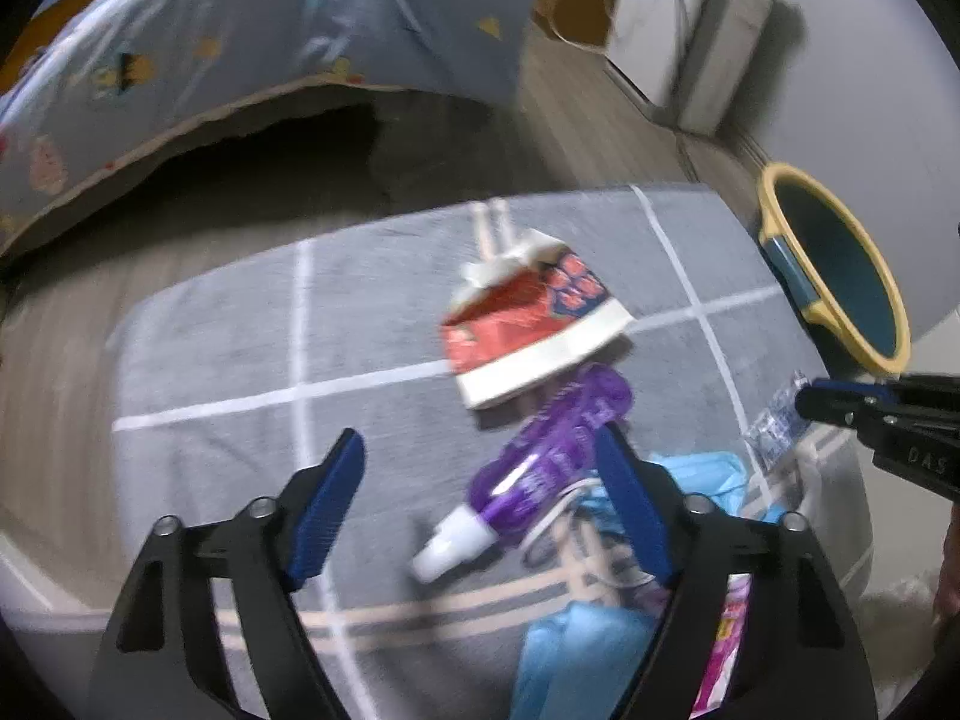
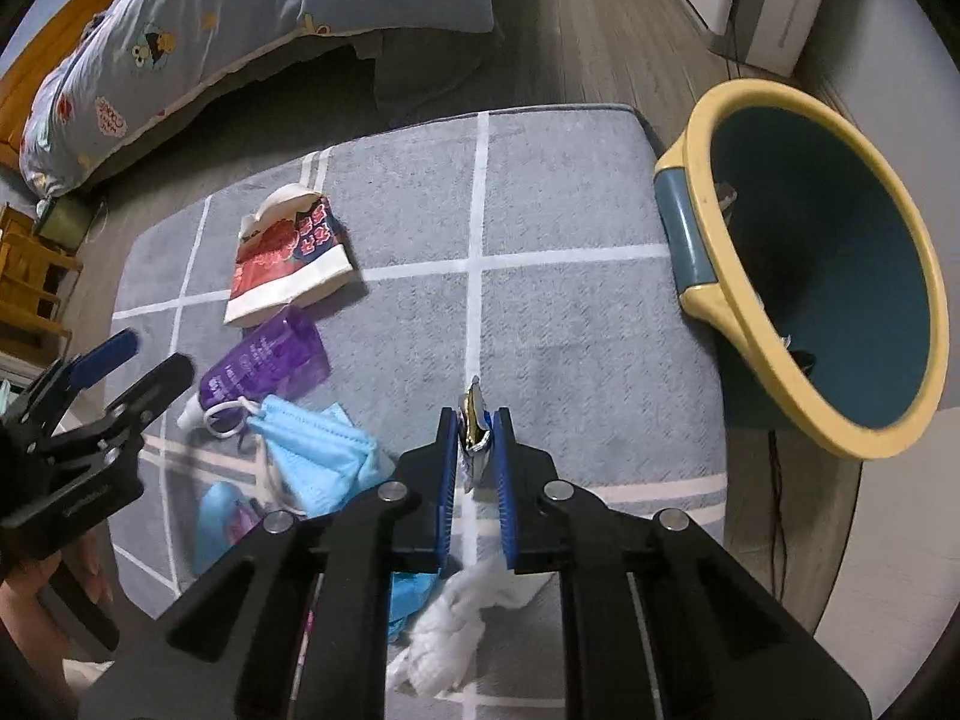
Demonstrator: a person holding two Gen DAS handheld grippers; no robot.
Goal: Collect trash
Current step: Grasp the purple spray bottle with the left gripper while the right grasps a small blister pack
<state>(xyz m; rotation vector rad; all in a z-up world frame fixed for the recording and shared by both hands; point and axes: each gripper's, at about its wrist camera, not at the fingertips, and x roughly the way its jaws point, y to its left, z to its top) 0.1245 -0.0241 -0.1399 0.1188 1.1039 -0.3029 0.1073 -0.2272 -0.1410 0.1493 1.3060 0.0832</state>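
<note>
Trash lies on a grey rug [image 2: 540, 312]. My right gripper [image 2: 475, 420] is shut on a small foil wrapper [image 2: 474, 420], held above the rug left of the yellow and teal trash bin [image 2: 798, 276]. My left gripper [image 1: 480, 468] is open and empty above a purple squeeze pouch [image 1: 552, 456], which also shows in the right wrist view [image 2: 264, 366]. A red and white paper bag [image 1: 528, 324] lies beyond it [image 2: 288, 264]. Blue face masks [image 2: 318, 450] lie beside the pouch. The right gripper [image 1: 804, 402] shows at the left wrist view's right edge, holding the wrapper [image 1: 774, 426].
A bed with a patterned grey quilt [image 2: 180, 36] stands at the back left. White crumpled tissue [image 2: 456, 630] lies under my right gripper. A pink packet [image 1: 726, 642] lies at the lower right. A white cabinet [image 2: 768, 6] stands by the far wall.
</note>
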